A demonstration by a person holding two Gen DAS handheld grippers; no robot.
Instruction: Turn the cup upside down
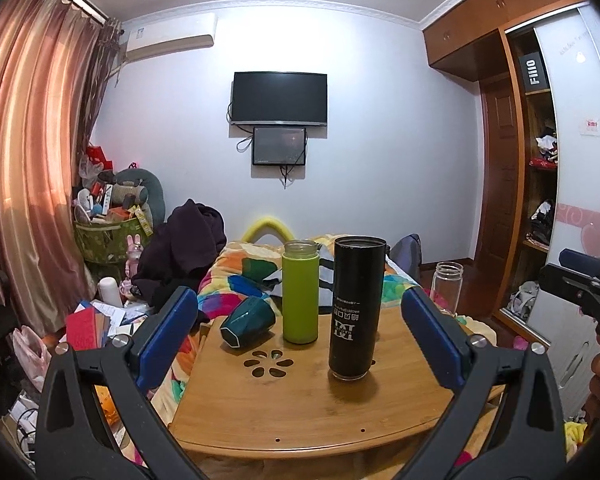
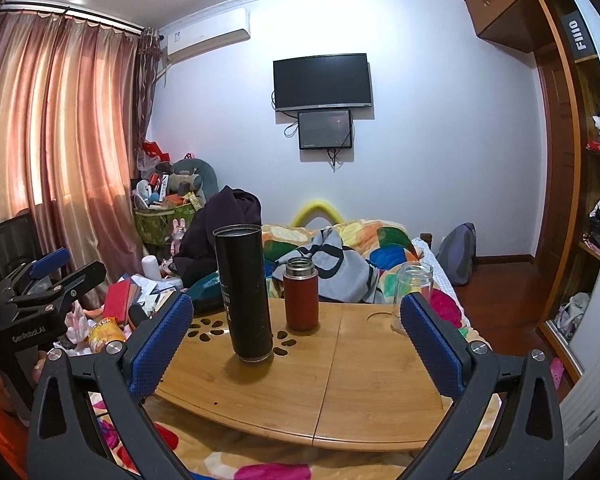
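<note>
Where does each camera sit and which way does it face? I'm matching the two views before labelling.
Left wrist: sits on the left hand-held gripper, facing across the bamboo table toward the TV wall; its open blue pads frame the black tumbler, green bottle and tipped teal cup.
Right wrist: sits on the right hand-held gripper, facing the same way from further right; its open pads frame the tumbler and a red flask.
Shared: table, tumbler, clear glass jar, and each shows the other gripper at its edge.
</note>
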